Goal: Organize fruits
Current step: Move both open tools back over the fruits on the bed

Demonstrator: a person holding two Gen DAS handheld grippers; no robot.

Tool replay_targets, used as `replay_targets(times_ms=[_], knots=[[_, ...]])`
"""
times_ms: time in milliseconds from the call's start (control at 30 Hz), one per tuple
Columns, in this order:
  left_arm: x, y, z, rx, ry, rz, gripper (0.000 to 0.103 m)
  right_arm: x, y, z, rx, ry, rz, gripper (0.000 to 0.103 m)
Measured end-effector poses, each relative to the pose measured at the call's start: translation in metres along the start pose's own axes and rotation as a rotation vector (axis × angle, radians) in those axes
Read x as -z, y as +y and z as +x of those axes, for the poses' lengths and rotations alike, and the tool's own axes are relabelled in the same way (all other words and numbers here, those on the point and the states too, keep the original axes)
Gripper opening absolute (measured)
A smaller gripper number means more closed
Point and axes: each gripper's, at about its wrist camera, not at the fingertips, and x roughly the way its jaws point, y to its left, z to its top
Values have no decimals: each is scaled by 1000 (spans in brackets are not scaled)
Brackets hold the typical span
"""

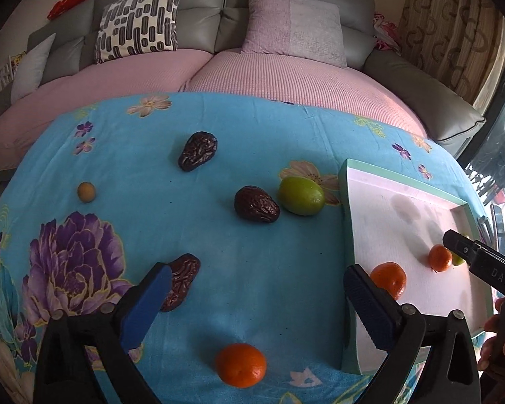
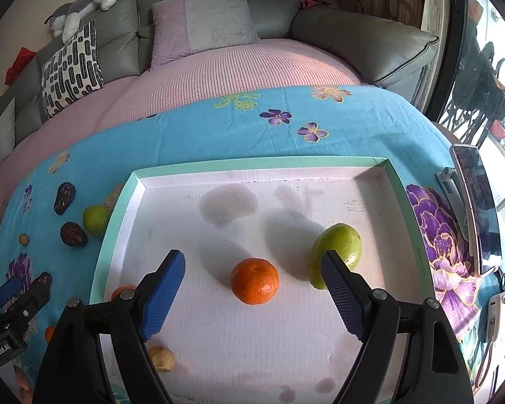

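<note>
My left gripper [image 1: 257, 272] is open above the blue floral cloth, nothing between its fingers. An orange [image 1: 240, 365] lies on the cloth below it. A wrinkled dark date [image 1: 181, 281] sits by the left finger, and two more dates [image 1: 256, 204] [image 1: 197, 150] lie farther off. A green fruit [image 1: 301, 196] and a small tan fruit [image 1: 86, 192] also rest on the cloth. My right gripper [image 2: 252, 259] hangs open over the white tray [image 2: 118, 222]. An orange [image 2: 254, 280] lies between its fingers, untouched. A green fruit [image 2: 340, 242] sits behind the right finger.
The tray also holds a small tan fruit [image 2: 161, 358] and another orange [image 2: 123, 291] near its left wall. Two phones [image 2: 478, 202] [image 2: 498, 309] lie at the table's right edge. A grey sofa with pink cover [image 1: 252, 74] stands behind the table.
</note>
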Motion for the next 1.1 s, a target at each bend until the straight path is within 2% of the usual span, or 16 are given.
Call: replay_targets(times_ms=[67,133,300,600,800,933,1033,1100], knots=[[-2,10,0,-12,-3,-33,103,1,2,1,8,2,-6,86],[-4,19,0,-12,-4,-62,103,2,3,2,12,2,-12,97],[-8,39,-5,-46,-32,-85,103,3,9,-2,8,-22,-27,97],[-15,78,-16,-104,-78,-134,103,4,27,-14,-57,-98,-65,97],[-14,97,-21,-140,-74,-151,103,10,55,-20,-106,-126,-170,97],[-14,101,-24,-145,-71,-140,103,13,69,-16,-185,-64,-163,97],[-14,100,-25,-146,-62,-113,103,18,82,-10,-199,-6,-173,97],[-14,100,-26,-140,-54,-107,103,22,90,-11,-211,-8,-188,97]])
